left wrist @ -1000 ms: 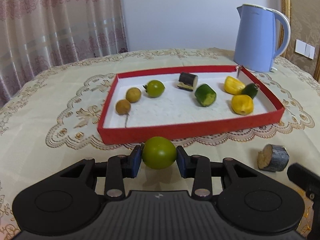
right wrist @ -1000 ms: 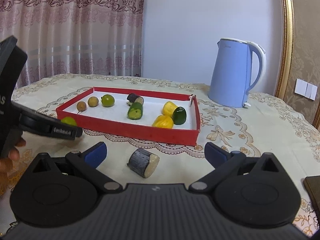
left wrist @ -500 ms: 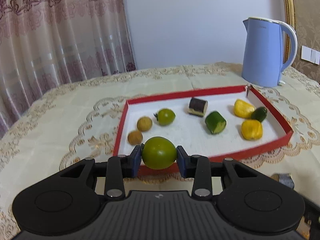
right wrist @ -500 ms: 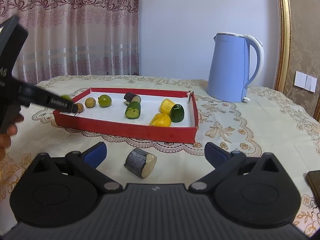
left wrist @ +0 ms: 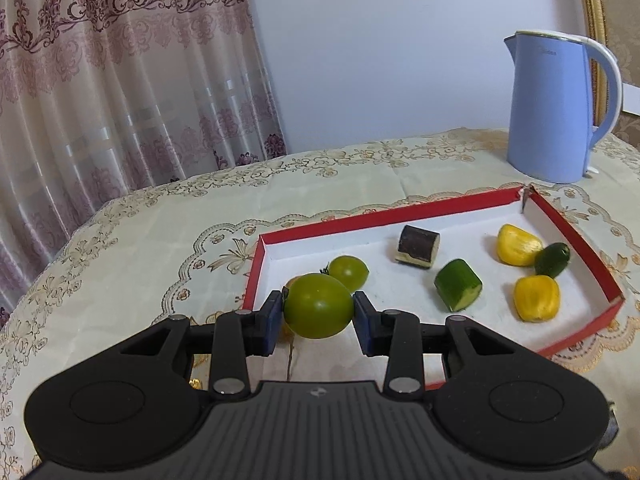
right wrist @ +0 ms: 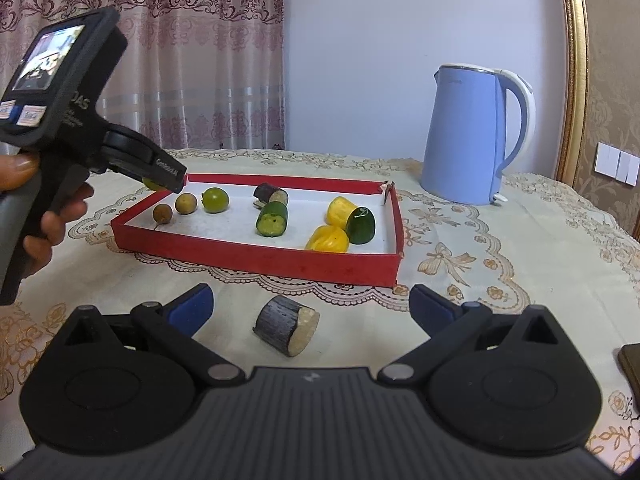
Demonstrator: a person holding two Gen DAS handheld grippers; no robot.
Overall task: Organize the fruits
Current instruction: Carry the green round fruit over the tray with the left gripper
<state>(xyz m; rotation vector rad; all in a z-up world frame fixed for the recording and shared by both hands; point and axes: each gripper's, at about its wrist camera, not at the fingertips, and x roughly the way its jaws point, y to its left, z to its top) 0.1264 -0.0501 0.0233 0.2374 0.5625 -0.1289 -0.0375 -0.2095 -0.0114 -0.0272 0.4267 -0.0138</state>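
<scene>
My left gripper (left wrist: 318, 312) is shut on a green tomato (left wrist: 318, 305) and holds it above the near left corner of the red tray (left wrist: 452, 204). It also shows in the right wrist view (right wrist: 154, 184). In the tray lie another green tomato (left wrist: 349, 272), two brown longans (right wrist: 186, 203), an eggplant piece (left wrist: 418, 246), two cucumber pieces (left wrist: 458, 285) and two yellow pieces (left wrist: 536, 298). My right gripper (right wrist: 310, 306) is open over a second eggplant piece (right wrist: 286, 325) on the tablecloth.
A blue kettle (right wrist: 474, 136) stands on the table behind the tray's right end. A dark flat object (right wrist: 630, 368) lies at the right edge. A curtain hangs behind the table on the left.
My left gripper has risen and moved forward with the green tomato, from in front of the tray to above its near left corner. The right gripper stays open over the eggplant piece.
</scene>
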